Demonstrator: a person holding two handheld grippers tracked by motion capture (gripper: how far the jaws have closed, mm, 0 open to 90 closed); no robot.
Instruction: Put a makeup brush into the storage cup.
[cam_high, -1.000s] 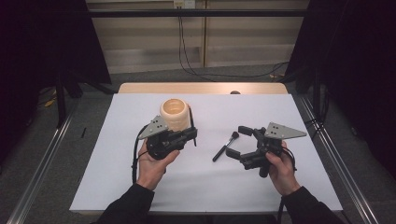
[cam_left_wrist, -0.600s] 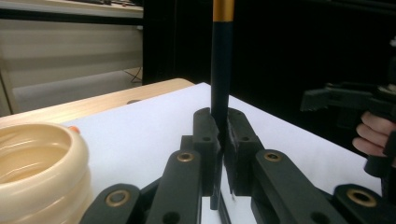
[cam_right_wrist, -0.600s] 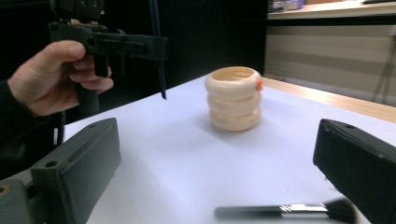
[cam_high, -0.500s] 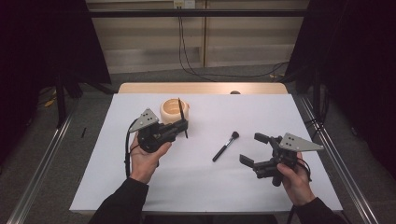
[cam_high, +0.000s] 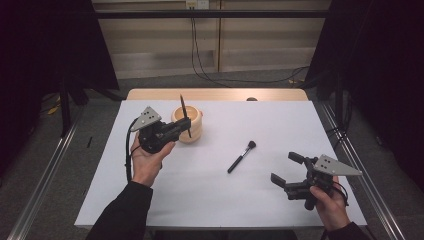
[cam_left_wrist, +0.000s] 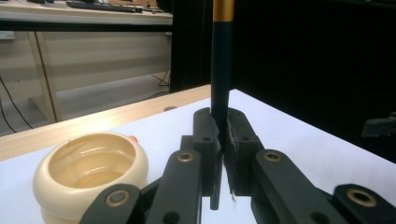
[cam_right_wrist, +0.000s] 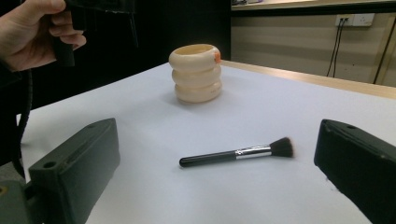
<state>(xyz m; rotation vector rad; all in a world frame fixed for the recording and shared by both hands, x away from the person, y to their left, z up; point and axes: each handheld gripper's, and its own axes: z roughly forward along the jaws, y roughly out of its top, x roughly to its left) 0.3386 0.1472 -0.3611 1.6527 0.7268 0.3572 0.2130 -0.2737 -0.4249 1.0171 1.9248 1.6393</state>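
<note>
My left gripper (cam_high: 186, 123) is shut on a slim black brush handle (cam_high: 183, 111) with a gold band (cam_left_wrist: 223, 9), held upright just left of a cream ridged holder (cam_high: 195, 126). From the left gripper view the handle (cam_left_wrist: 220, 70) stands pinched between the jaws, with the holder's open mouth (cam_left_wrist: 88, 163) below and to the left. A black makeup brush (cam_high: 242, 156) with a silver ferrule lies on the white table cover. My right gripper (cam_high: 286, 167) hangs open near the front right corner, apart from that brush (cam_right_wrist: 233, 155), which lies in front of its wide-set jaws.
A white sheet (cam_high: 225, 205) covers the table; a wooden strip (cam_high: 215, 94) shows along the far edge. Metal rails (cam_high: 367, 175) run down both sides. In the right gripper view the holder (cam_right_wrist: 196, 72) stands beyond the brush, and the left hand (cam_right_wrist: 32, 28) is at top left.
The left hand has drawn left and up, with the black handle now upright beside the holder. The right hand has moved right and toward the near edge, away from the brush lying on the table.
</note>
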